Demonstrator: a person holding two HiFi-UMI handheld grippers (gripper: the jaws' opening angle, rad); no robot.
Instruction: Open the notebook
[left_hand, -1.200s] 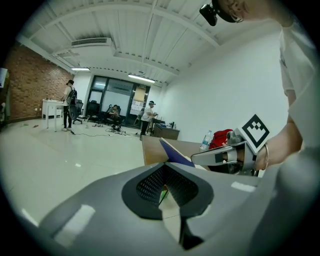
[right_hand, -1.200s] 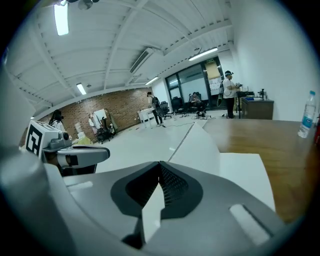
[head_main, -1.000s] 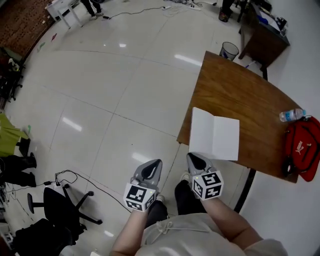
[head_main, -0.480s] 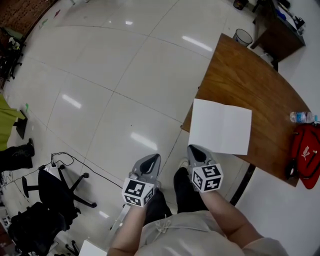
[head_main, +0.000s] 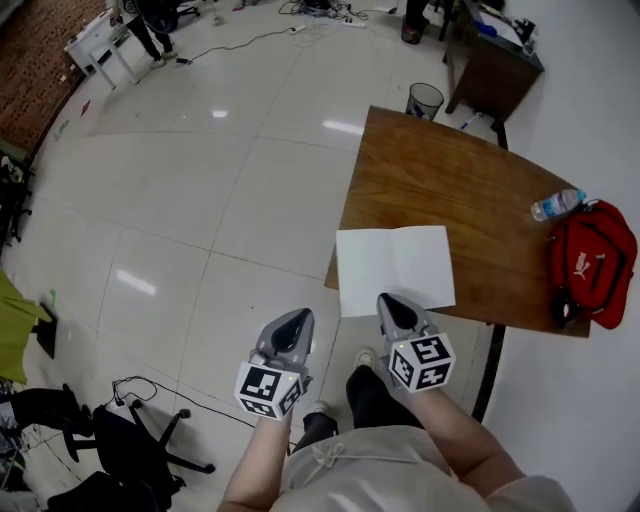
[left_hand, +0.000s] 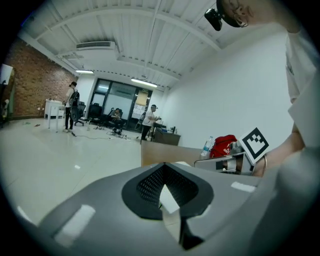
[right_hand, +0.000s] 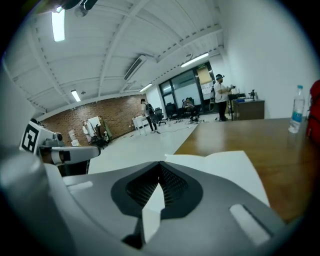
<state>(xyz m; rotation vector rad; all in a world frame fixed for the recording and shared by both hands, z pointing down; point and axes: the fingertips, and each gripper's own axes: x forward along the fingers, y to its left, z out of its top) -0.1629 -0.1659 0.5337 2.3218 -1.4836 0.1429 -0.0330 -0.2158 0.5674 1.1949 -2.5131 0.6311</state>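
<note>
The notebook (head_main: 394, 268) lies open on the brown table (head_main: 440, 180), near its front edge, showing two blank white pages. It also fills the near tabletop in the right gripper view (right_hand: 220, 167). My right gripper (head_main: 390, 306) hovers just short of the notebook's near edge, jaws shut on nothing (right_hand: 159, 172). My left gripper (head_main: 297, 320) hangs over the floor to the left of the table, apart from the notebook, also shut and empty (left_hand: 162, 171). Both are held close to the person's body.
A water bottle (head_main: 556, 204) and a red bag (head_main: 590, 265) lie at the table's right end. A waste bin (head_main: 424, 100) and a dark desk (head_main: 495, 50) stand beyond it. An office chair (head_main: 130, 450) and cables are on the floor at lower left. People stand far off.
The head view has swung, so the table now sits more squarely in front. The notebook lies open and flat throughout. Both grippers stay shut near the body.
</note>
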